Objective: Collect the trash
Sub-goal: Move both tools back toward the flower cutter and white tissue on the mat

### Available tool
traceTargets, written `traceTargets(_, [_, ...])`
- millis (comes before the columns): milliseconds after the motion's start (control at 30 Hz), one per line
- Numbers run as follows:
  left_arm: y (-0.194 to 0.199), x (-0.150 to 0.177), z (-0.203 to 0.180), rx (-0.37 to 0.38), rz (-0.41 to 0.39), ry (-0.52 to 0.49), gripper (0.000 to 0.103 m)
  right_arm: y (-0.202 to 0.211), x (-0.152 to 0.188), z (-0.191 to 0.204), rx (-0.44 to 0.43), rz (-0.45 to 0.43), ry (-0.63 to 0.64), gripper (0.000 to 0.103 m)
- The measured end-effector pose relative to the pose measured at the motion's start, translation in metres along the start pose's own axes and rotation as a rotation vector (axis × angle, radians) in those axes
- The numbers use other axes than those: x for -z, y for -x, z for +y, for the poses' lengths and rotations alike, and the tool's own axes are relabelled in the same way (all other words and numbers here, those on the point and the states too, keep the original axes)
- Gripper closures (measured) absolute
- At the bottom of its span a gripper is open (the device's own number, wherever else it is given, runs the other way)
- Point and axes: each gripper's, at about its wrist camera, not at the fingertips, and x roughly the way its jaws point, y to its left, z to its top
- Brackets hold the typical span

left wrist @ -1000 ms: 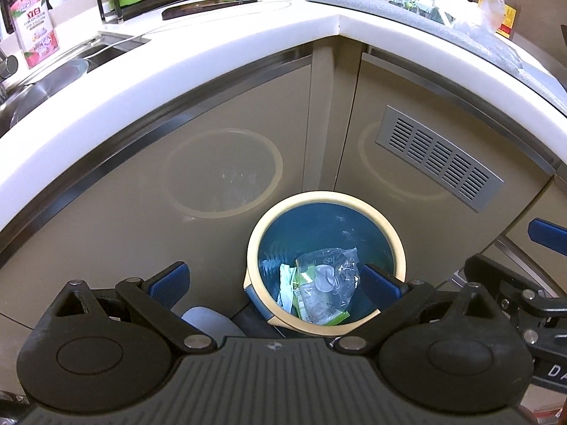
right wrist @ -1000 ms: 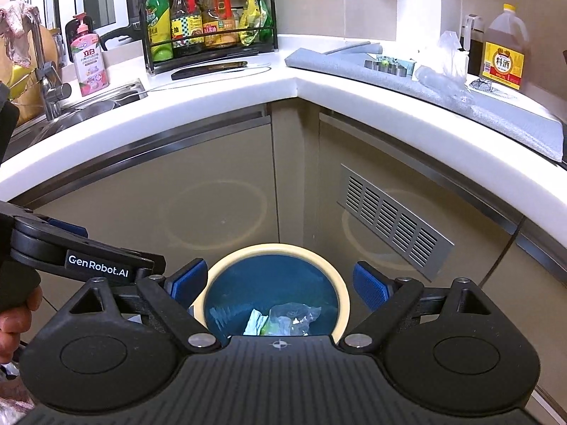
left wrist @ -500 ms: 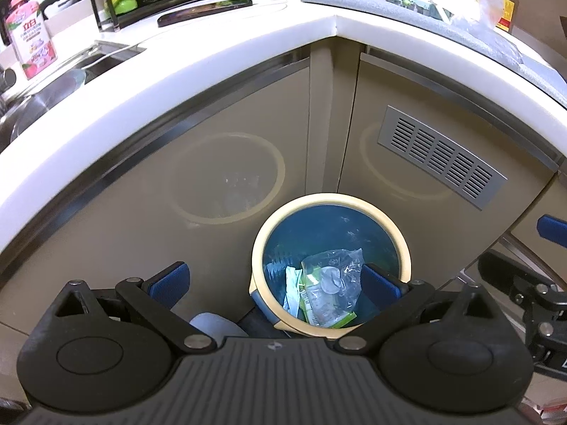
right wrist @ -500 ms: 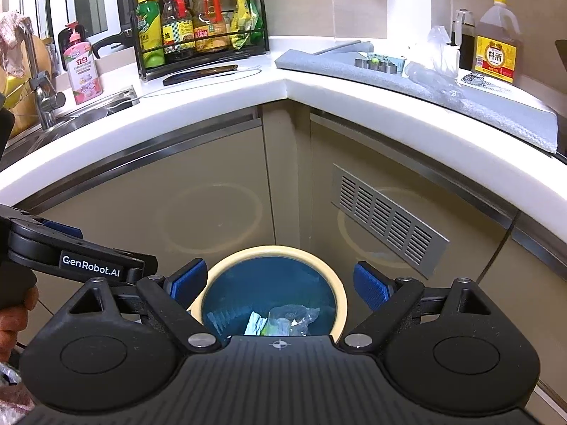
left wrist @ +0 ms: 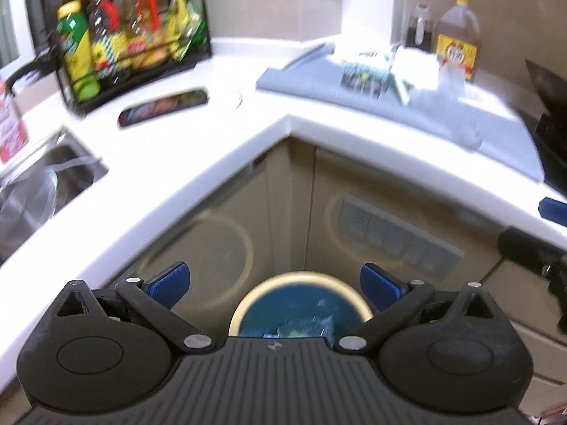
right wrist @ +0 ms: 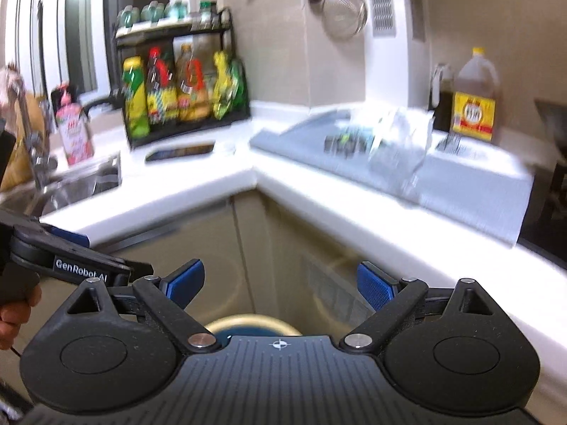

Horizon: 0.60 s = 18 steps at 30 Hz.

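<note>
A blue bin with a cream rim (left wrist: pixel 301 279) stands on the floor in the cabinet corner, with crumpled plastic wrappers (left wrist: pixel 304 326) inside. My left gripper (left wrist: pixel 276 283) hangs open and empty above it. In the right wrist view only the bin's rim (right wrist: pixel 248 320) shows, below my open, empty right gripper (right wrist: pixel 280 279). On the counter's grey mat (right wrist: pixel 460 177) lie a crumpled clear plastic bag (right wrist: pixel 397 156) and a dark green wrapper (right wrist: pixel 347 141). Those same items, bag (left wrist: pixel 450 81) and wrapper (left wrist: pixel 365 78), appear blurred in the left wrist view.
A black rack of bottles (right wrist: pixel 180 95) stands at the back left, a phone (right wrist: pixel 180 151) in front of it, a sink (left wrist: pixel 39 184) further left. An oil jug (right wrist: pixel 475 102) stands at the back right. The left gripper's body (right wrist: pixel 71 265) and a hand (right wrist: pixel 14 315) show at the left edge.
Both cameras have tilted up and risen from the bin toward the countertop. The bin has slid to the bottom of both views; the frames are now motion-blurred.
</note>
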Motion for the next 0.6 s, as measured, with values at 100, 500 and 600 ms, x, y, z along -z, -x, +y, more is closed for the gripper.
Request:
traceTargets(100, [-0.006,-0.028,-0.007,0.014,-0.03,-0.019,0.001,-0.003,-0.027,-0.017,0.011,-0.059,-0.008,0.007])
traceTargets(500, [-0.085,-0.155,-0.042,0.081,-0.074,-0.034,0.0,-0.078,-0.118,-0.117,0.14,-0.159,-0.206,0.003])
traceTargets(600, [-0.111,-0.178,-0.057,0.102,-0.078,-0.053,0.0,-0.105,-0.128,-0.139,0.16,-0.159,-0.265,0.002])
